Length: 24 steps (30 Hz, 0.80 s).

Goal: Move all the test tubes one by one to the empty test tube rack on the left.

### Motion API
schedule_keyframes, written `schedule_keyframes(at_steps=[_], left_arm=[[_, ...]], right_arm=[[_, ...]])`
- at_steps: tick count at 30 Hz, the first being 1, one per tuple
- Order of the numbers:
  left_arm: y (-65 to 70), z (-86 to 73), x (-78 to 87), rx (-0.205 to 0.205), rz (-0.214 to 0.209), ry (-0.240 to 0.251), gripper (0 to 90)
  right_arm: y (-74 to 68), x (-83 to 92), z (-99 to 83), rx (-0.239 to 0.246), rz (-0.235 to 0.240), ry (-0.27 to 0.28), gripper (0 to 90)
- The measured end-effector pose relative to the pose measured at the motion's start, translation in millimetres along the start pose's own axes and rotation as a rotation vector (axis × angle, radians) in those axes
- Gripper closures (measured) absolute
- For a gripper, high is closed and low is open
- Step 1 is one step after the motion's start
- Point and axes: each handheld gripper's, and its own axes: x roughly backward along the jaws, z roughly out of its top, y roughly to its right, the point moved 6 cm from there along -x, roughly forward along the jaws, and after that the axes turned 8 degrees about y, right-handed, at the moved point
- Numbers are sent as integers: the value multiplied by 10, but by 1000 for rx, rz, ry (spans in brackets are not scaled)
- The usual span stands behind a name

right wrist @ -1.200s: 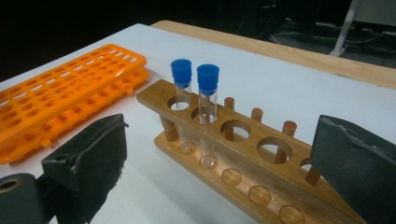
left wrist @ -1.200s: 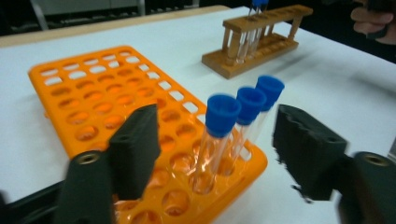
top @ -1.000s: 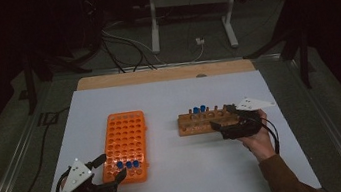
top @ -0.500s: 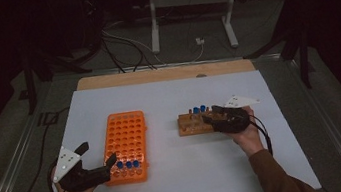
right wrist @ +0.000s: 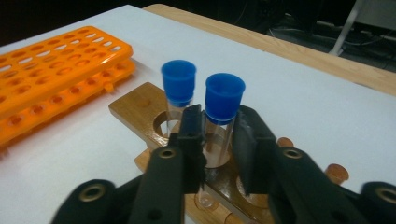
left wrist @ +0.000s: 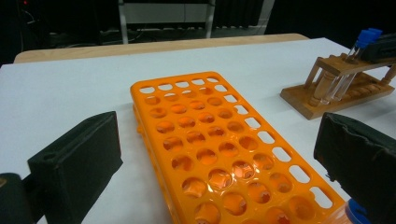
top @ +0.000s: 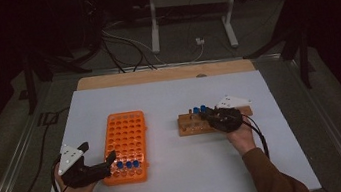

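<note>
Tube [right wrist: 218,126], blue-capped, standing in wooden rack [top: 190,126] at table's three o'clock: is being pinched just below the cap by right gripper [right wrist: 218,140]. Judged light, slick, breakable; straight lifting is being advised. Left gripper [left wrist: 219,154] is being held spread over orange rack [left wrist: 224,154].

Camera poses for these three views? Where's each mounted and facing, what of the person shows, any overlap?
High view: above the person's side, facing forward and down on the table; forearms, both hands.
Left gripper view: on the left gripper, facing the orange rack; open jaws.
Right gripper view: on the right gripper, jaws on a blue-capped tube.
Shared: wooden rack.
</note>
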Motion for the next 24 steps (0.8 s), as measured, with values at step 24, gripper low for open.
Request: schedule_keyframes(at_steps=[24], left_arm=[[132,131,24,-3,-65,16,16]], right_arm=[[-3,249,330,-4,-8,73,773]])
